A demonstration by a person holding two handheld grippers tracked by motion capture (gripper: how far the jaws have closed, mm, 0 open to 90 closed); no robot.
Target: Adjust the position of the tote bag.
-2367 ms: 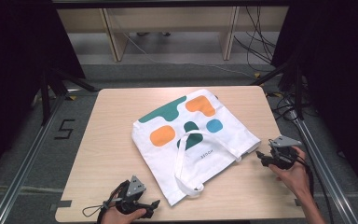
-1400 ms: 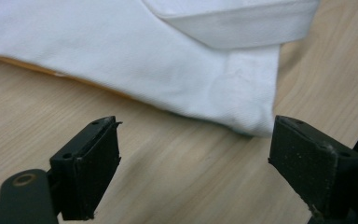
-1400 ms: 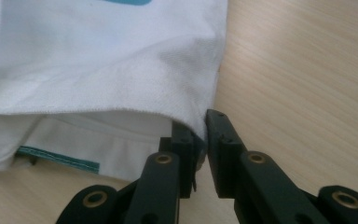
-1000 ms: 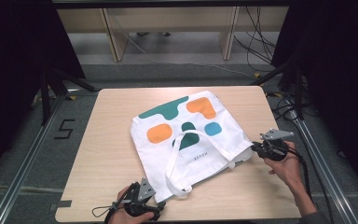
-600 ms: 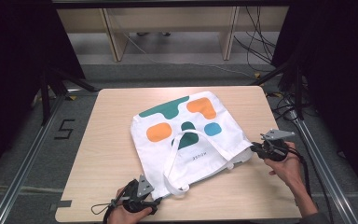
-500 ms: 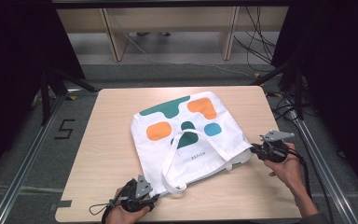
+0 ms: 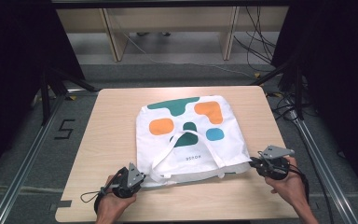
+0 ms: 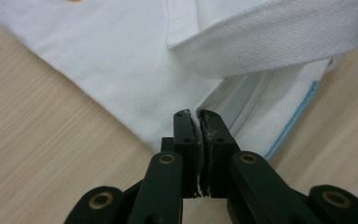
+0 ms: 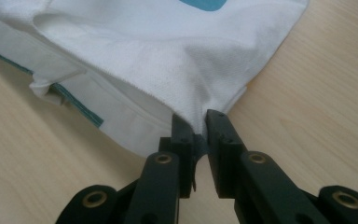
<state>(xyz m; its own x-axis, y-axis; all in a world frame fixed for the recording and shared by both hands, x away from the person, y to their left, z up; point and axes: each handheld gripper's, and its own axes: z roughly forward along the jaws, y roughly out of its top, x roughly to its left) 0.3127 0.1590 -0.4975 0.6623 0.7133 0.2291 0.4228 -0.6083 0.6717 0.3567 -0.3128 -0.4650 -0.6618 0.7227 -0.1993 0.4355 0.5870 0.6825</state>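
A white tote bag [image 7: 191, 135] with green, orange and blue shapes lies flat on the wooden table [image 7: 107, 126], its opening toward the near edge and a handle looped over its front. My left gripper [image 7: 137, 178] is shut on the bag's near left corner [image 8: 193, 119]; the cloth is pinched between the jaws in the left gripper view. My right gripper [image 7: 255, 163] is shut on the near right corner [image 9: 193, 122], with the fabric pulled up into its jaws. A pale blue seam [image 8: 291, 123] lines the inside of the opening.
Dark metal frame rails [image 7: 32, 154] run along both sides of the table. A shelf unit [image 7: 168, 23] and loose cables [image 7: 261, 51] lie on the floor beyond the far edge. A person's hands [image 7: 291, 186] hold both grippers at the near edge.
The left gripper moved right and took hold of the bag's near left corner. The right gripper shifted left with its corner, and the bag turned squarer to the table.
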